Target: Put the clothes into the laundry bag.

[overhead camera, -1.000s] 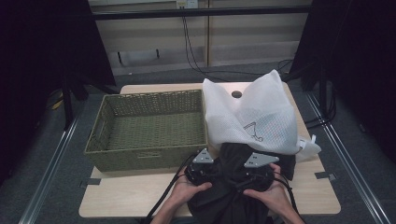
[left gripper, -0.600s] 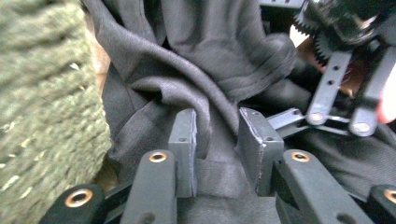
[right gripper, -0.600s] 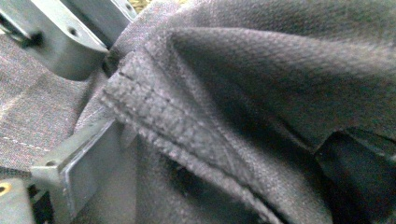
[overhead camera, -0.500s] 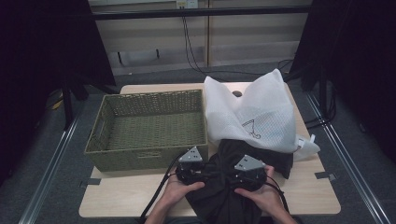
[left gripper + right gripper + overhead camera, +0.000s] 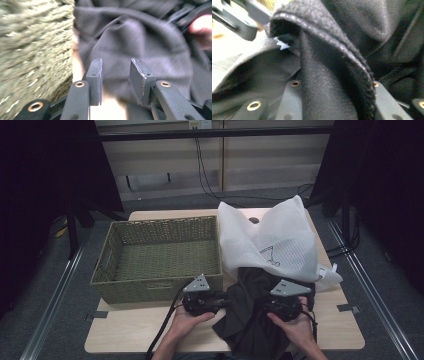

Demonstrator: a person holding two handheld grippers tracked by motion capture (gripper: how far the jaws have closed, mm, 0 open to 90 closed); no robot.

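A black garment spills from under a white mesh bag toward the table's front edge. My right gripper is at the garment's right side. A thick upright fold of the cloth runs between its jaws and hides the pads, so it looks shut on the fold. My left gripper is at the garment's left edge. Its jaws stand open just short of the dark cloth, with nothing between them. A hand holds each gripper.
A green woven basket stands on the left half of the wooden table, and its wall is close beside my left gripper. Cables trail off the front edge. Metal rails run along the floor on both sides.
Both grippers have come toward the table's front edge, and more of the black garment has slid out from under the white bag. The left gripper has drifted left.
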